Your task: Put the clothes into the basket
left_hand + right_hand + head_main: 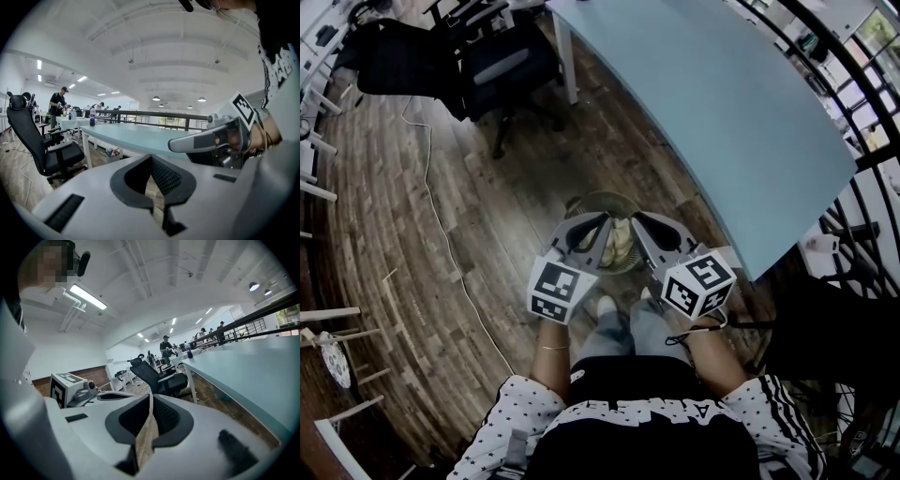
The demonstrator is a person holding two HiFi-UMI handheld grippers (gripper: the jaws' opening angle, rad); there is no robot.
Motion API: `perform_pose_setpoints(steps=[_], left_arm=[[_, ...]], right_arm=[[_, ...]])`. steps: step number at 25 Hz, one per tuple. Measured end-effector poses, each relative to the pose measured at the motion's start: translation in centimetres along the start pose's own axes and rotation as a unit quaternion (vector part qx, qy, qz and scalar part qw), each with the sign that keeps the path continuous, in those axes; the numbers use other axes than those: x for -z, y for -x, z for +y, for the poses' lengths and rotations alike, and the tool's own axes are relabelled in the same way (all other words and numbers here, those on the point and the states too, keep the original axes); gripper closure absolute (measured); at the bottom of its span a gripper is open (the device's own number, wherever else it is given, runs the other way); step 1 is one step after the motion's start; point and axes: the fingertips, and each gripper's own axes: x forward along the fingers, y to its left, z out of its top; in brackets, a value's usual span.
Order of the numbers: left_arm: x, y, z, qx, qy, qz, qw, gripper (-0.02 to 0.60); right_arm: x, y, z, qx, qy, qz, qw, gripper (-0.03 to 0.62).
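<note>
A broad stretch of wood-plank floor (412, 281) lay open across the left and centre of the head view, crossed only by a thin white cable (441, 225) running down from the upper left. A long pale-blue table (722, 112) filled the upper right, its curved edge passing just right of the basket, with a dark railing (867, 112) behind it along the right edge. A black office chair (502, 66) stood in the upper left, well apart from the person.

The round basket (614, 199) sat on the floor at centre frame, directly ahead of the person's shoes, with pale cream clothes (622, 244) bunched inside it.

Over its rim, the left gripper (602, 221) and right gripper (637, 219) hung side by side, tips angled toward each other. Both had their jaws drawn together on nothing, the right showing only a thin slit.

Only the gripper views took in the wider room: a white ceiling with strip lights, and people (165, 347) standing at distant tables. The left gripper view also showed a dark bottle (92, 122) on the table's far end; neither of these views clearly showed the basket.
</note>
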Motion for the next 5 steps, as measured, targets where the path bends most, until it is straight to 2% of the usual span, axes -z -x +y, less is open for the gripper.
perform_pose_setpoints(steps=[5], left_arm=[[-0.06, -0.11, 0.14, 0.001, 0.003, -0.001, 1.0, 0.567]], right_arm=[[-0.15, -0.14, -0.12, 0.001, 0.0, 0.001, 1.0, 0.553]])
